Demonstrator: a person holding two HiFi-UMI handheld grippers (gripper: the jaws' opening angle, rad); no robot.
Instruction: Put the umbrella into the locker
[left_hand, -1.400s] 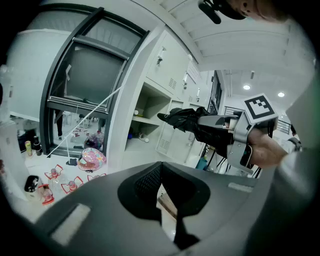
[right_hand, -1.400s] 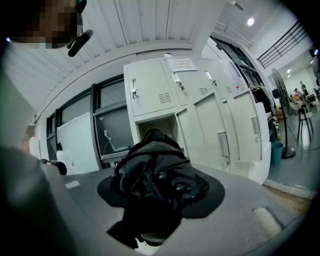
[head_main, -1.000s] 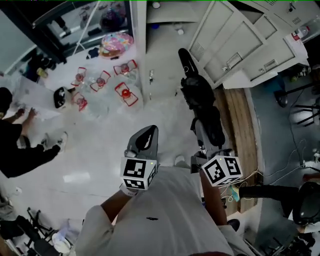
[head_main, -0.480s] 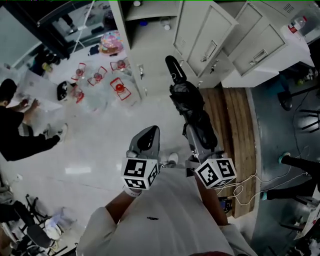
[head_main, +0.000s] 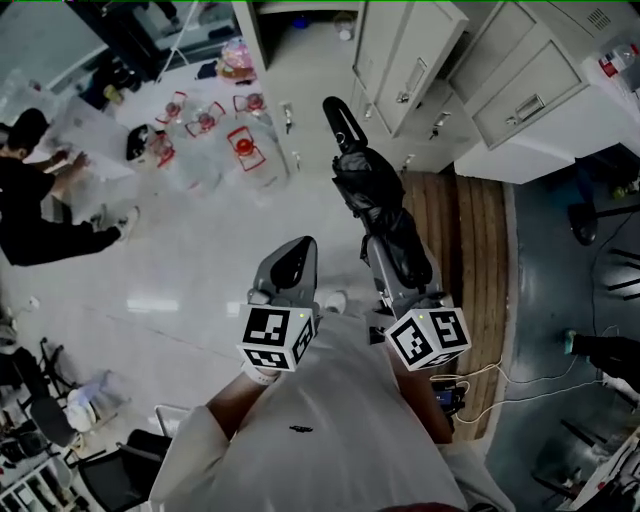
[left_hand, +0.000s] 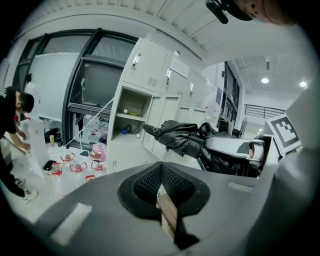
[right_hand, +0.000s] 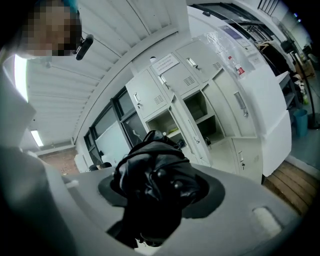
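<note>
A glossy white tiled floor carries a cluster of clear plastic jugs with red handles, standing near its far edge. To the right, a strip of brown wooden planks lies along the foot of the pale grey metal lockers. A thin white cable trails across the strip's near end onto dark grey flooring.

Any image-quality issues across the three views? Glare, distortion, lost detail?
Head view: bright glare patch on the glossy white floor, edges bent by the wide lens. Left gripper view: heavy fisheye, black vignette, ceiling lights blown out. Right gripper view: the folded black umbrella fills the centre as a dark, low-detail mass; the white metal lockers bow.
</note>
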